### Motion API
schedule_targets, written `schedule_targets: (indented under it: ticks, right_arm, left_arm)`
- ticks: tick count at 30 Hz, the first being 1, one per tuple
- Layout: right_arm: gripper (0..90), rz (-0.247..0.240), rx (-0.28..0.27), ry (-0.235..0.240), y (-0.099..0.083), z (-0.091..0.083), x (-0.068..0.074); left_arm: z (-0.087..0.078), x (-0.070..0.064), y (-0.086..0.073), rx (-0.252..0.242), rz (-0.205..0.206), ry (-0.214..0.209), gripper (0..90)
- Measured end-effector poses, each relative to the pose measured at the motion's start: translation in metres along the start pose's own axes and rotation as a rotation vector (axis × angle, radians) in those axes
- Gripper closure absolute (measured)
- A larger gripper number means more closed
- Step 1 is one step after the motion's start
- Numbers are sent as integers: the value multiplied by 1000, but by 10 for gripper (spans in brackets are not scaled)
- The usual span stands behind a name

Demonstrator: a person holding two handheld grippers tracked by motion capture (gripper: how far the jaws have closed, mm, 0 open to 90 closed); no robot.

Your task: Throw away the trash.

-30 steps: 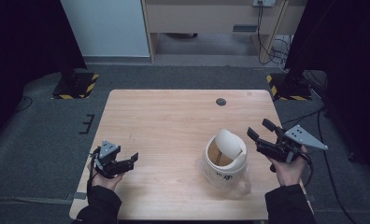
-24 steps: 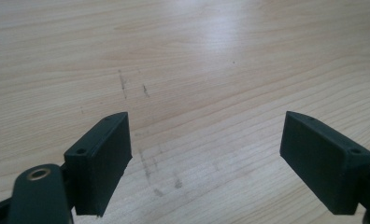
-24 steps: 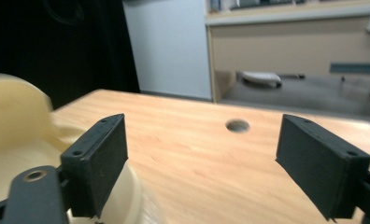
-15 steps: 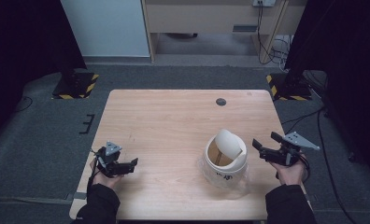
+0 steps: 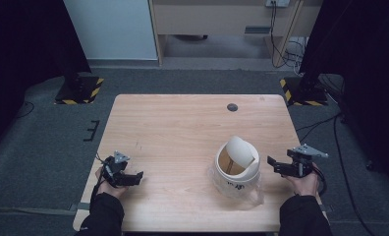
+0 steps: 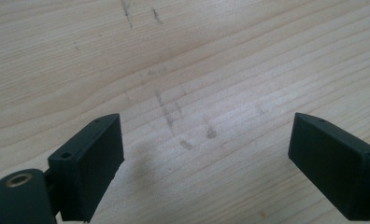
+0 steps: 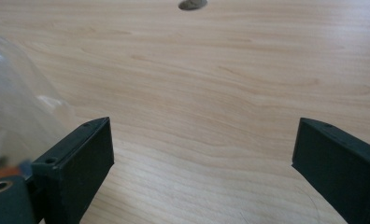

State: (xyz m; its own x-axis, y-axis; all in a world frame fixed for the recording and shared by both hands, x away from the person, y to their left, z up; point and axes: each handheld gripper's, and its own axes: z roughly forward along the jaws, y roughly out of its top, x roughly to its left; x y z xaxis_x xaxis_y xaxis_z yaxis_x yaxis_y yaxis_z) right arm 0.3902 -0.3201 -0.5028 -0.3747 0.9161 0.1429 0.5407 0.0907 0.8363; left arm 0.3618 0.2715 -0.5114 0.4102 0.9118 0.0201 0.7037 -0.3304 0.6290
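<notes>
A white tub with a swing lid (image 5: 236, 164), wrapped in a loose clear plastic bag (image 5: 254, 189), stands on the desk (image 5: 182, 128) toward its near right, just beside the right gripper (image 5: 279, 167), probably so that hand can reach it first. That gripper's jaws stand wide with nothing between them, pointed toward the tub, and its own view catches the bag's edge (image 7: 19, 107) at the left. The left gripper (image 5: 131, 178) rests low near the front left corner, well apart from the tub, jaws wide and empty over bare wood, seemingly waiting.
</notes>
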Motion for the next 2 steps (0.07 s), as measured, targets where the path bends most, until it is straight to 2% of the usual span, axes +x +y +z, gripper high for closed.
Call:
schedule_targets:
  ticks: [2]
  right_arm:
    - [51, -1, 16, -5, -2, 1, -2]
  left_arm:
    - [2, 0, -1, 13, 8, -2, 95]
